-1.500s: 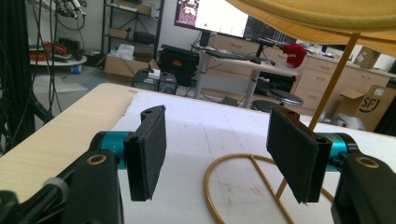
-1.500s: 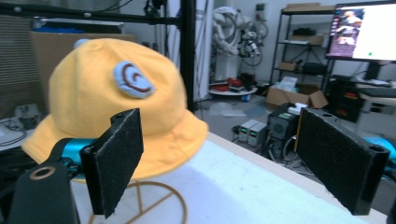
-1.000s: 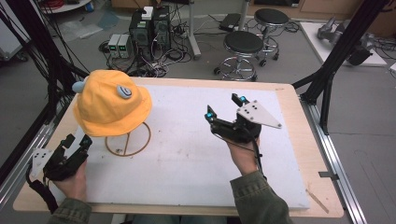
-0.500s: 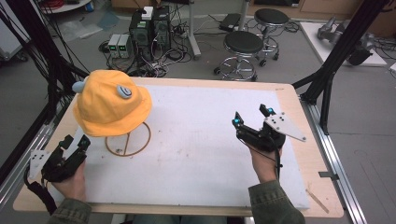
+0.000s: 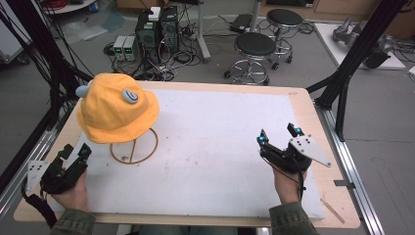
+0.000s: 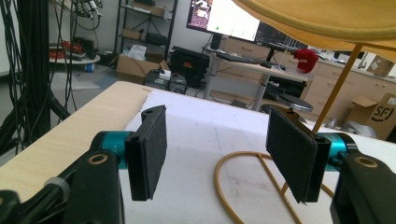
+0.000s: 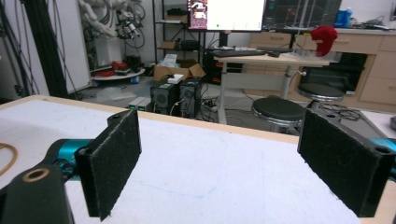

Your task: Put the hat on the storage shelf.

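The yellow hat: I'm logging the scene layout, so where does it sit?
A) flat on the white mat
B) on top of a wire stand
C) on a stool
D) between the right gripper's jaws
B: the yellow hat perches on the wire stand, whose ring base rests on the white mat.

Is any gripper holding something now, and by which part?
Nothing is held. Left gripper and right gripper are open and empty; the hat sits on its stand.

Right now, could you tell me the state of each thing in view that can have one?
Yellow hat: hanging on the stand, held by neither gripper.
Wire stand: upright on the white mat, ring base flat.
Left gripper: open, empty, near the stand's base.
Right gripper: open, empty, over the mat's right side.
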Demonstrator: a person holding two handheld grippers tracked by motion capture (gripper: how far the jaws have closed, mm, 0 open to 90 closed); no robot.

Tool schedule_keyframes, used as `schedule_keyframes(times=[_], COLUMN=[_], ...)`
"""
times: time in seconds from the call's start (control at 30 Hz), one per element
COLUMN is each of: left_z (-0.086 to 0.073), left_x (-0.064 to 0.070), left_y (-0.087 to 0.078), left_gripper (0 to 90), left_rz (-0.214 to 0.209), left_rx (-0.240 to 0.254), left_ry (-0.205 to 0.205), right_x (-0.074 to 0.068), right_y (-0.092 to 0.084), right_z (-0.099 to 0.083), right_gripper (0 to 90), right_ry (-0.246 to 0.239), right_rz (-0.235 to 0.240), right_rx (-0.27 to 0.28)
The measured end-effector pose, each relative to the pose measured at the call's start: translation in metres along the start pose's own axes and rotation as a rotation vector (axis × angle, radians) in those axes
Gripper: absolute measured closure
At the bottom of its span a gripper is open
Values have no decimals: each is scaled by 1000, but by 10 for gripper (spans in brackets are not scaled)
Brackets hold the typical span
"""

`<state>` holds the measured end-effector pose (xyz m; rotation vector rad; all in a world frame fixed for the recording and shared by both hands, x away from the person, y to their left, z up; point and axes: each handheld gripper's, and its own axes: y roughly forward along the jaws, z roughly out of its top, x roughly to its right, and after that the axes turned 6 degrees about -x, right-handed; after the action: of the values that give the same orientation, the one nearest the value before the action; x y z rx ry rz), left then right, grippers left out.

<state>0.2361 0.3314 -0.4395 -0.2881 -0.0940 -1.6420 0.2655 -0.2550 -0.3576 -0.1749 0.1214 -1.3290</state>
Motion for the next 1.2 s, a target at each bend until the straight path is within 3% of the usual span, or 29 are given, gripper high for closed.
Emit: schedule_keyframes(times=[0.2,0.63,1.2], left_z=[0,-1,-1], left_x=[1,2,2], left_y=[1,1,5], left_gripper=[386,386,385], left_rz=[-7,-9,-14], left_rx=[-3,-5,-13], left_ry=[8,12,14], right_x=[11,33,25], right_y=[-8,0,-2], right_z=[-22,-58,-58], right_gripper=[122,122,122], right_ry=[20,125,101], right_rz=[-73,-156,-153], right_rx=[12,-56,-44])
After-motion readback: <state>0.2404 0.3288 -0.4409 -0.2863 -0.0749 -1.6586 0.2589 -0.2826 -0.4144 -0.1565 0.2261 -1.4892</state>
